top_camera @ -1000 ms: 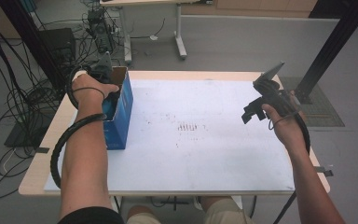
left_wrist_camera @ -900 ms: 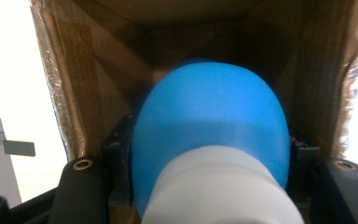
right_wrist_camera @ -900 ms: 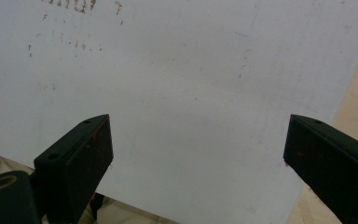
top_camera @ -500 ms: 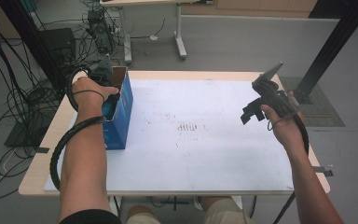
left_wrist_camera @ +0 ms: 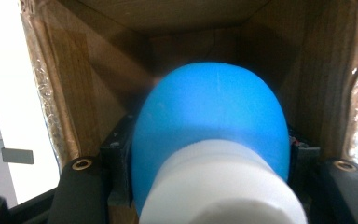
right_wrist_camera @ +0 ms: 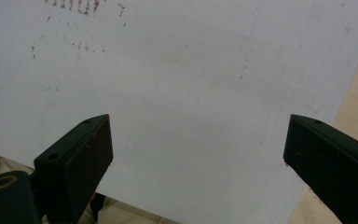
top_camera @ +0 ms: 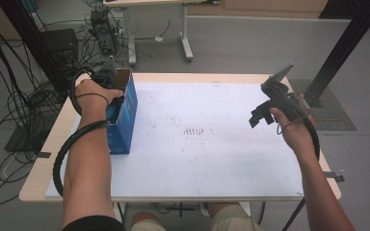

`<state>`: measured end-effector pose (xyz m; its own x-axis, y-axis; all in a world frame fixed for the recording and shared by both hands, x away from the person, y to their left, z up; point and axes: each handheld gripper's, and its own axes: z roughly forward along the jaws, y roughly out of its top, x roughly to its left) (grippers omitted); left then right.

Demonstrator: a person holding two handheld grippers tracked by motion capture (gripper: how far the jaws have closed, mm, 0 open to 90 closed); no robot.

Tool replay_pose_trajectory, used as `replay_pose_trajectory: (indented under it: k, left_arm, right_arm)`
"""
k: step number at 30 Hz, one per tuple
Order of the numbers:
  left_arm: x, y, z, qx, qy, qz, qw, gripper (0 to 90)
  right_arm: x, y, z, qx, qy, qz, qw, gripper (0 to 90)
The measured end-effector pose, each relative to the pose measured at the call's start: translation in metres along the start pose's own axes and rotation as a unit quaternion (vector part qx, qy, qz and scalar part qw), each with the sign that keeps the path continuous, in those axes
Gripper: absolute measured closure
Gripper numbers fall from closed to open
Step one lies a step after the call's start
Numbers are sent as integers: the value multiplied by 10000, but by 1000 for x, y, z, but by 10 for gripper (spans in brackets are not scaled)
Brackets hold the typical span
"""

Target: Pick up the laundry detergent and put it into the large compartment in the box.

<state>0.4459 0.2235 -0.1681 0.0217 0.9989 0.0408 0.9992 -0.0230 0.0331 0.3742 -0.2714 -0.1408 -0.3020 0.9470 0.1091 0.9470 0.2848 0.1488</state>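
An open cardboard box (top_camera: 128, 111) with blue outer walls stands at the table's left edge. My left gripper (top_camera: 110, 98) reaches down into it. Seen from the left gripper view, this gripper (left_wrist_camera: 209, 156) is shut on a blue rounded object (left_wrist_camera: 209, 116) with a white cylindrical end (left_wrist_camera: 219, 186), and the box's brown inner walls (left_wrist_camera: 98, 84) surround it. My right gripper (top_camera: 260, 115) hovers over the right side of the white mat (top_camera: 212, 154). Its jaws stand wide apart in the right gripper view (right_wrist_camera: 196, 154), with nothing between them.
The mat (right_wrist_camera: 177, 70) carries small dark marks near its middle (top_camera: 195, 130). Bare wooden table edge (top_camera: 43, 159) shows around it. Cables and equipment (top_camera: 24, 96) lie on the floor at the left, and a black post (top_camera: 342, 48) rises at the right.
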Motion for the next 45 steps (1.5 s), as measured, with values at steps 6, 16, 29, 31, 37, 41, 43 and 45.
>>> replay_pose_trajectory:
  k: [6, 16, 29, 31, 37, 41, 43, 45]
  left_arm:
    - [2, 1, 0, 7, -21, -19, 10000, 373]
    - [3, 1, 0, 13, -34, -12, 10000, 373]
    - [3, 0, 0, 6, -36, -18, 10000, 372]
    - [3, 0, 0, 4, -33, -18, 10000, 372]
    - [2, 1, 0, 3, -29, -18, 10000, 372]
    - [2, 0, 0, -11, -27, -19, 10000, 372]
    - [2, -1, 0, -17, -30, -18, 10000, 372]
    - [2, -1, 0, -21, -28, -13, 10000, 371]
  right_arm:
    - [-1, 0, 1, 4, -7, 4, 10000, 80]
    - [2, 1, 0, 0, -19, -31, 10000, 80]
    - [2, 1, 0, -7, -19, -8, 10000, 80]
    - [2, 2, 0, -3, -20, -6, 10000, 80]
    - [2, 3, 1, 13, -20, -22, 10000, 80]
    - [2, 3, 1, 12, -16, -22, 10000, 80]
    - [3, 3, 1, 6, -26, -39, 10000, 80]
    - [3, 3, 0, 10, -22, -38, 10000, 80]
